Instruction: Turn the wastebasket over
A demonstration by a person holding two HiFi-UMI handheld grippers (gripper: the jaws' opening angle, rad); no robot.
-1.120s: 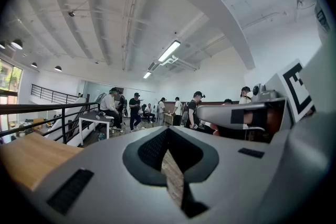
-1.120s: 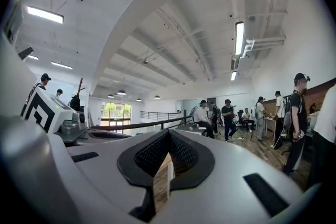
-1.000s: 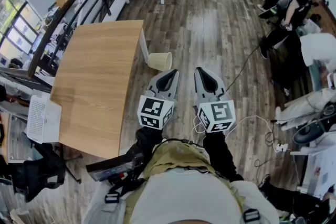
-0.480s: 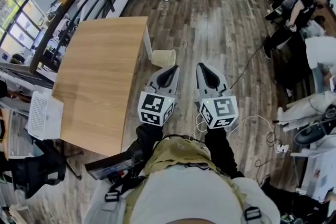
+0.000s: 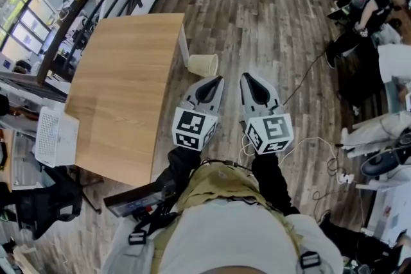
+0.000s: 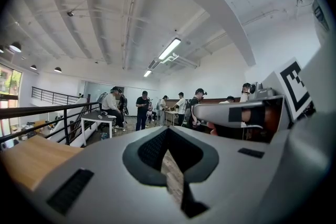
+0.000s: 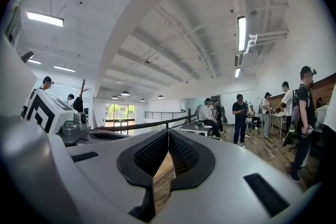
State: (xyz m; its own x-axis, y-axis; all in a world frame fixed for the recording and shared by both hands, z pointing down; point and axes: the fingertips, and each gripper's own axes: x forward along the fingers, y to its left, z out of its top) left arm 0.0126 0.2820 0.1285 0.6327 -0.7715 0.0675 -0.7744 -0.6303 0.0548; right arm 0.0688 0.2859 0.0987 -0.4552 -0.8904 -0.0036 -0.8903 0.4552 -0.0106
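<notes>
A pale yellow wastebasket (image 5: 203, 65) lies on its side on the wood floor, beside the corner leg of the wooden table (image 5: 122, 86). In the head view my left gripper (image 5: 214, 80) is held level just short of the basket, to its near right, with its jaws shut and nothing between them. Beside it, my right gripper (image 5: 247, 76) is also shut and empty, farther right of the basket. The left gripper view shows the left gripper (image 6: 168, 131) closed, and the right gripper view shows the right gripper (image 7: 168, 134) closed. Neither of those views shows the basket.
The table's white leg (image 5: 185, 51) stands right by the basket. A black railing (image 5: 96, 3) runs along the left. Several people stand or sit at the right and far end (image 5: 359, 22). White cables (image 5: 314, 151) lie on the floor at the right.
The head view has shifted a little, and the table and basket sit slightly differently in the frame. Both grippers stay shut and side by side, at much the same distance from the basket.
</notes>
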